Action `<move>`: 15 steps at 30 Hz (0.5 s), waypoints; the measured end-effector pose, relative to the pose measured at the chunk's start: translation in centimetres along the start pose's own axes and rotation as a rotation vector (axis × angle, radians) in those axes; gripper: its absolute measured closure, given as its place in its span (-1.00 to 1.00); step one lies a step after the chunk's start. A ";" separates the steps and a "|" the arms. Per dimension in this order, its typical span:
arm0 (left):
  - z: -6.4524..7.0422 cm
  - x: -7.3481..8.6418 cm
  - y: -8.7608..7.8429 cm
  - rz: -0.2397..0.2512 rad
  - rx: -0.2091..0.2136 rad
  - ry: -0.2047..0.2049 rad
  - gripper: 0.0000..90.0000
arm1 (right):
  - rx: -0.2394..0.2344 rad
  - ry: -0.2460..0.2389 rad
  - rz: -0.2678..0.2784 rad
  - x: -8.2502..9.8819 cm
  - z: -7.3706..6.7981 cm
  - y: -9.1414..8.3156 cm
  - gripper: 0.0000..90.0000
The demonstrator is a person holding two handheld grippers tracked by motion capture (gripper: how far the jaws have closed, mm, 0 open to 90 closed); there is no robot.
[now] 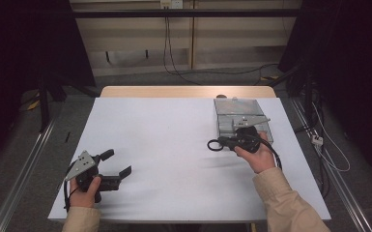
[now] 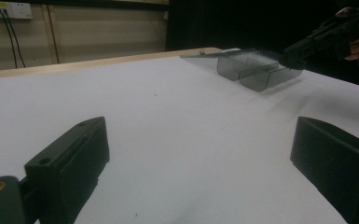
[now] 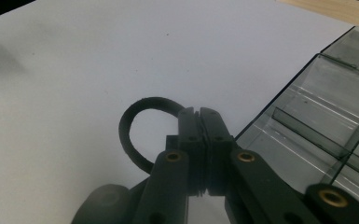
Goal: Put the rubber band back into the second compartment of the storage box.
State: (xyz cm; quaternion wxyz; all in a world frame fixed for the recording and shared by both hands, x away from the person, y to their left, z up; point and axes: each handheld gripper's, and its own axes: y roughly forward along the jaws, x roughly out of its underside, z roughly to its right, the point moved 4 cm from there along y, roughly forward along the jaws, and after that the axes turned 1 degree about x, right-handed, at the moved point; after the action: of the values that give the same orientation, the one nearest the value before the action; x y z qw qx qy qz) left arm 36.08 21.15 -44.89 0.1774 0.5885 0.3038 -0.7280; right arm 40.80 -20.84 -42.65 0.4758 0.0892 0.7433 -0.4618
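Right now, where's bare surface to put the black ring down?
Bare white sheet spans between the left gripper and the right gripper holding the black ring. Crowded only at the far right corner, around the clear divided tray.

- Even overhead light is falling on the white table (image 1: 174, 145); the surroundings beyond the grippers are sinking into darkness.
- Soft shadows are lying beneath the left gripper (image 1: 113, 164).
- Faint glare is streaking the clear box (image 3: 326, 107) beside the right gripper (image 3: 200, 126), whose near jaws are blurring.
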 end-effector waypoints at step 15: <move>0.0 0.0 0.0 0.000 0.005 -0.003 -0.91 | 0.038 0.034 0.020 -0.8 2.0 -0.4 0.97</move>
State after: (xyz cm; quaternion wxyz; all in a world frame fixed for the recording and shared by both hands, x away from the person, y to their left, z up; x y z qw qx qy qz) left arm 36.06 21.15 -44.91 0.1764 0.5878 0.3018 -0.7296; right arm 42.26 -22.38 -41.96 0.4659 0.1132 0.7414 -0.4695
